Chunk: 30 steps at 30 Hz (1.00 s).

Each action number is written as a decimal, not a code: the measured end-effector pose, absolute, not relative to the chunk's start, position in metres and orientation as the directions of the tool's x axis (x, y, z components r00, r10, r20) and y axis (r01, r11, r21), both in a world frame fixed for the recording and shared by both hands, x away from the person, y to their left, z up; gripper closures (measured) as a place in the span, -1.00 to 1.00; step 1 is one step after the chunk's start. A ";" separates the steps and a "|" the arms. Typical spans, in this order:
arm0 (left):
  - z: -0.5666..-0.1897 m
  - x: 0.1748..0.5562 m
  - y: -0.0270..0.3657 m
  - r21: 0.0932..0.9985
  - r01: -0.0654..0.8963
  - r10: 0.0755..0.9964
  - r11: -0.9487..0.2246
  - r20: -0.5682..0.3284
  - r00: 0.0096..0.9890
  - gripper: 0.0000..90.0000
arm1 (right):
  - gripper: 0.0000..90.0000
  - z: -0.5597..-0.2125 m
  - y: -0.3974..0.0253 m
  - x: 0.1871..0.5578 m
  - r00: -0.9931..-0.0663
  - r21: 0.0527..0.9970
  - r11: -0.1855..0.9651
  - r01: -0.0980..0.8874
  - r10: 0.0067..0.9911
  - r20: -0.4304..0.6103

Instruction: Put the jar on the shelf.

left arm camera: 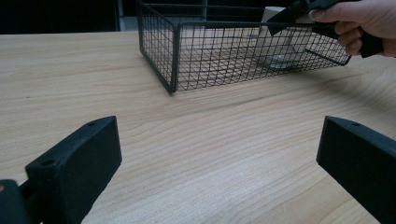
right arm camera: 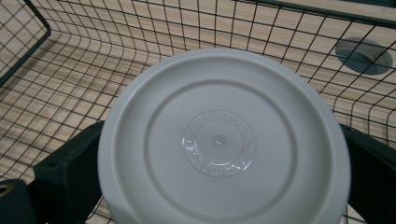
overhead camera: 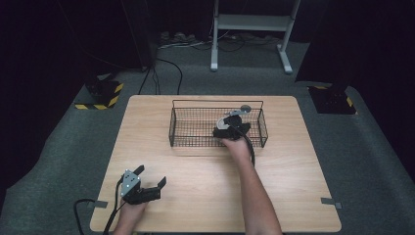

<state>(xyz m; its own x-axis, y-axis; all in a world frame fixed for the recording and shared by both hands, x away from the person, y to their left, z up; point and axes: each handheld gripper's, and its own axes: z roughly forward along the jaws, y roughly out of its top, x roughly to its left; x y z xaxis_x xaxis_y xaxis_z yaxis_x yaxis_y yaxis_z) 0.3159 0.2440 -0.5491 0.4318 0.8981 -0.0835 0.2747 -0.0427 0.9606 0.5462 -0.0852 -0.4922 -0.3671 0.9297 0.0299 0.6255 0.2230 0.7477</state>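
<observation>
A black wire basket (overhead camera: 218,101) stands on the far half of the wooden table (overhead camera: 195,200). My right gripper (overhead camera: 230,128) reaches into the basket's right part, shut on a round white lid (right arm camera: 224,140) with a jaw against each side of it. In the left gripper view the lid (left arm camera: 276,15) seems to top a pale container (left arm camera: 280,51) that reaches down to the floor of the basket (left arm camera: 175,56). My left gripper (overhead camera: 150,175) rests low near the table's front left corner, open. Nothing lies between its jaws (left arm camera: 219,149) but bare wood.
A grey round disc (overhead camera: 244,108) sits in the tabletop just behind the basket's back wall, seen through the mesh (right arm camera: 364,56). Bare wood lies between the basket and the front edge. Carpet, cables and a white stand (overhead camera: 249,22) surround the table.
</observation>
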 end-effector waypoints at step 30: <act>-0.549 0.316 0.244 0.960 0.277 0.898 -0.045 -0.082 0.431 -0.99 | -0.96 -0.441 -0.107 0.499 -0.430 0.898 0.161 0.409 0.902 0.034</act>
<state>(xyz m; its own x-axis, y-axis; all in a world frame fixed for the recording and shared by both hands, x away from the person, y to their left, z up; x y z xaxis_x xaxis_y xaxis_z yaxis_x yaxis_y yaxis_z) 0.3162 0.2436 -0.5490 0.4315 0.8984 -0.0819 0.2768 -0.0454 0.9599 0.4988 -0.1067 -0.4413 -0.4299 0.9022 0.0338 0.4085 0.1610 0.8984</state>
